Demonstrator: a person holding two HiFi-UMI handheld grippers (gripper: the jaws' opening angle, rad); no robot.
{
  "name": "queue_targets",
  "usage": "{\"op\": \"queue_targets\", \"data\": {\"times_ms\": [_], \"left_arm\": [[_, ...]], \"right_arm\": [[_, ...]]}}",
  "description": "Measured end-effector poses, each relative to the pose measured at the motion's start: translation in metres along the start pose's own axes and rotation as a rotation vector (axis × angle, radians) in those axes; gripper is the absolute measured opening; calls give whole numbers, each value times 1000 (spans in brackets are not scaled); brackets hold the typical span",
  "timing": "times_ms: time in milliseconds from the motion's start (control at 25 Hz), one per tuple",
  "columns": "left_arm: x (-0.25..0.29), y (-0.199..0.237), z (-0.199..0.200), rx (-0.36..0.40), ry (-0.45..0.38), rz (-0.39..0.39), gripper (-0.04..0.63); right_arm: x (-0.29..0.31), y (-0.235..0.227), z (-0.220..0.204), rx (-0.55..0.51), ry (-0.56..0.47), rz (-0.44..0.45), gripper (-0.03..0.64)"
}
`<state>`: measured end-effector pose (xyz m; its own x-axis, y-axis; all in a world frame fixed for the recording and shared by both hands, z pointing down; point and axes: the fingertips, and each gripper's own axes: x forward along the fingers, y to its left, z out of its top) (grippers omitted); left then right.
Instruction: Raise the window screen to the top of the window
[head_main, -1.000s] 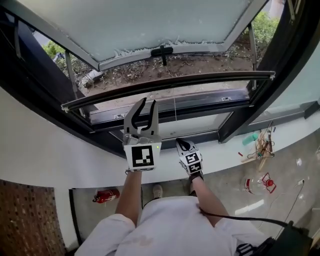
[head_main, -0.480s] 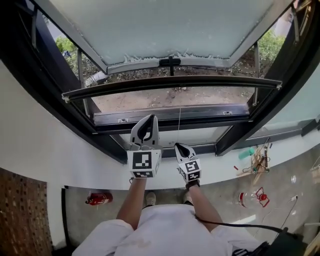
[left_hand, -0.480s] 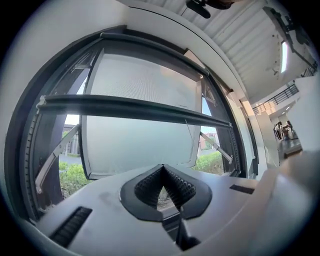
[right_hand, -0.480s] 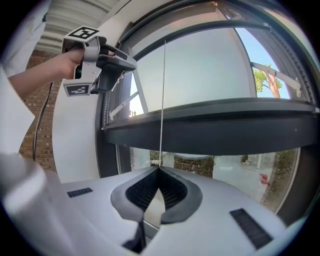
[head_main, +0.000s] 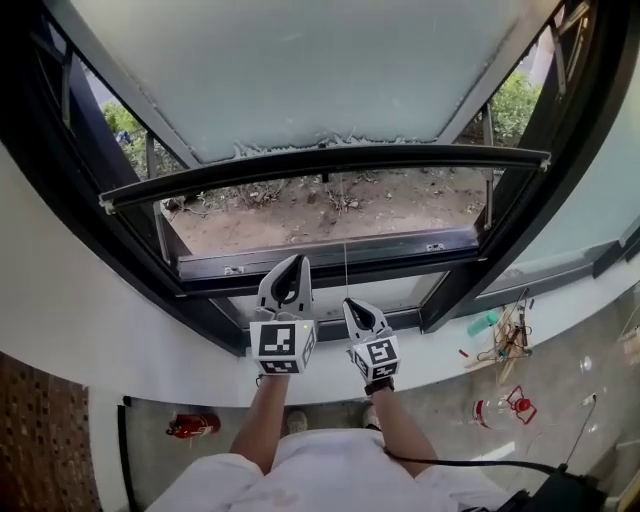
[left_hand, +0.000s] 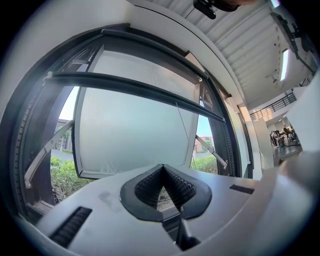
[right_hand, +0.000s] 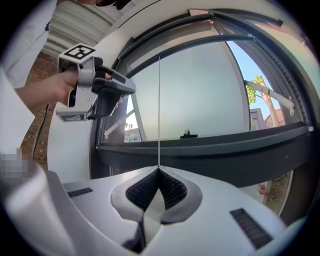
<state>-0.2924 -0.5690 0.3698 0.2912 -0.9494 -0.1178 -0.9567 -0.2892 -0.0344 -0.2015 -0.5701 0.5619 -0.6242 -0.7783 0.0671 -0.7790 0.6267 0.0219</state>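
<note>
The window screen's dark bottom bar (head_main: 330, 162) spans the open window, well above the lower frame (head_main: 320, 258). A thin cord (head_main: 345, 270) hangs from the bar down to my right gripper (head_main: 347, 302), which is shut on it. In the right gripper view the cord (right_hand: 159, 110) runs straight down into the closed tips (right_hand: 159, 168). My left gripper (head_main: 297, 258) is shut just left of the cord, with nothing between its jaws (left_hand: 163, 166). The cord (left_hand: 184, 132) passes to its right, and the bar (left_hand: 135, 87) arcs overhead.
A frosted sash (head_main: 300, 60) swings outward over bare ground. The white wall ledge (head_main: 120, 340) lies below the frame. On the floor sit a red fire extinguisher (head_main: 190, 425), a bottle with red fittings (head_main: 505, 408) and a pile of sticks and tools (head_main: 510, 325).
My left gripper's jaws closed and it sank a little. My right gripper rose while holding the cord. The screen bar now stands higher above the lower frame.
</note>
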Motion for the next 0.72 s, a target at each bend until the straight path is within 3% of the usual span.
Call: {"op": "queue_targets", "data": {"times_ms": [240,720], "left_arm": [[8,-10,4,-3,2,-24,2],[4,-13,2,-11,1,-27,2]], "right_arm": [[-5,-12,63,-32,-117,-12,0],[-22,-2,136,-21,-282,31,0]]}}
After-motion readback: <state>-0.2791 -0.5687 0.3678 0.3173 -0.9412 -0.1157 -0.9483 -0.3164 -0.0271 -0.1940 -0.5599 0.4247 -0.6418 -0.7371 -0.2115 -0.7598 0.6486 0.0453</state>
